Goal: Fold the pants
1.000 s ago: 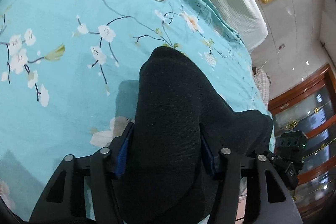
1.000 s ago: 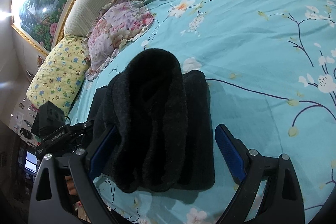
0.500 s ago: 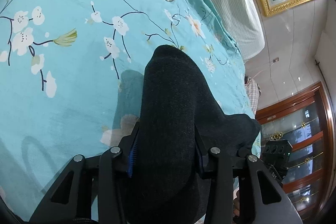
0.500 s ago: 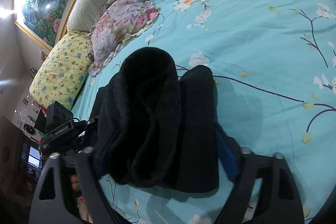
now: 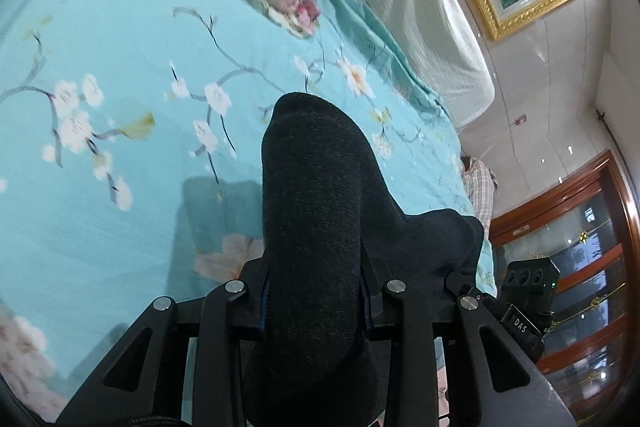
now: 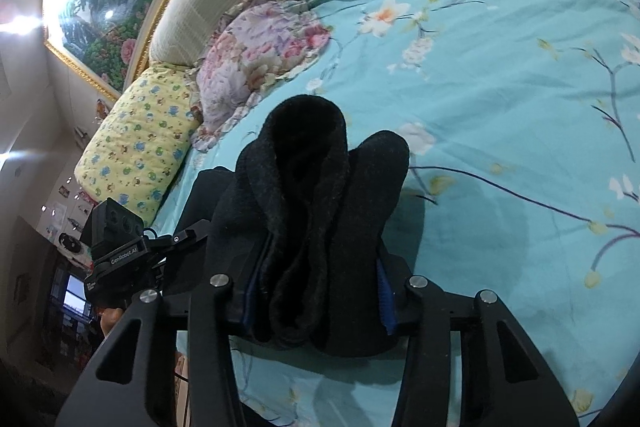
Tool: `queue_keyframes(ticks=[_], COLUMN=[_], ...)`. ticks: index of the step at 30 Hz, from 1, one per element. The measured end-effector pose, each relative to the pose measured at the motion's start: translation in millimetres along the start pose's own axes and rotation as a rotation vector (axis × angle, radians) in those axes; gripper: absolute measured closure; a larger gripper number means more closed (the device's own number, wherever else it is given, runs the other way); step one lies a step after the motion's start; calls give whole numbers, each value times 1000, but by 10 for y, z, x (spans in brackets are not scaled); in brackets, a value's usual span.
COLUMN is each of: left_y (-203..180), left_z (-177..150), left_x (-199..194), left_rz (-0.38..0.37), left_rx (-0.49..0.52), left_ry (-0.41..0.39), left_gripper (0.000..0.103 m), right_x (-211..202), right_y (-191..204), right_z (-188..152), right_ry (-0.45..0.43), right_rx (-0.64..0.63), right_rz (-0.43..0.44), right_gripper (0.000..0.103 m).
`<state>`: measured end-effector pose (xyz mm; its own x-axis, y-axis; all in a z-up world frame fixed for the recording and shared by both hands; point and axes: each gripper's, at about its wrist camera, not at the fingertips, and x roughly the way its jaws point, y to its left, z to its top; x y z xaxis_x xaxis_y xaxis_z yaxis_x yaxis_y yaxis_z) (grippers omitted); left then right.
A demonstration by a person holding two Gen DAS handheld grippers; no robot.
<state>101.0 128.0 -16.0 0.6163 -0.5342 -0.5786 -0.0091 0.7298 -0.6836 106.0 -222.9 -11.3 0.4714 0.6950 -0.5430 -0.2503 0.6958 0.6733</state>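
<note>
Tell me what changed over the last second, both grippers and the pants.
Both grippers closed in on the black pants. The right gripper, wide open a second ago, now squeezes the bunched fabric and is closing further. The left gripper tightened on its fold and is closing too. The pants stayed bunched on the teal bedspread; the pillows did not move.

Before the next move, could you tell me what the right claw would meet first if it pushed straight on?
The black pants already bunched between its closing jaws; the right claw presses on them. Beyond the fold, probably the turquoise bedspread, though depth is unclear.
</note>
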Motion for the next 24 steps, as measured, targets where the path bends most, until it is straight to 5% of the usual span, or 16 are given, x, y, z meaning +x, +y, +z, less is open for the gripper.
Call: queue_keyframes(ticks=[24], left_y=[718], left_z=[720], left_x=[-1003], left_rz=[164], left_rx=[-102], left_ry=[-248], left_gripper=[71], right_x=[1283], right_y=[1079], right_z=[708], right_ry=[102], right_rx=[-204], right_rz=[154], right_gripper=[56])
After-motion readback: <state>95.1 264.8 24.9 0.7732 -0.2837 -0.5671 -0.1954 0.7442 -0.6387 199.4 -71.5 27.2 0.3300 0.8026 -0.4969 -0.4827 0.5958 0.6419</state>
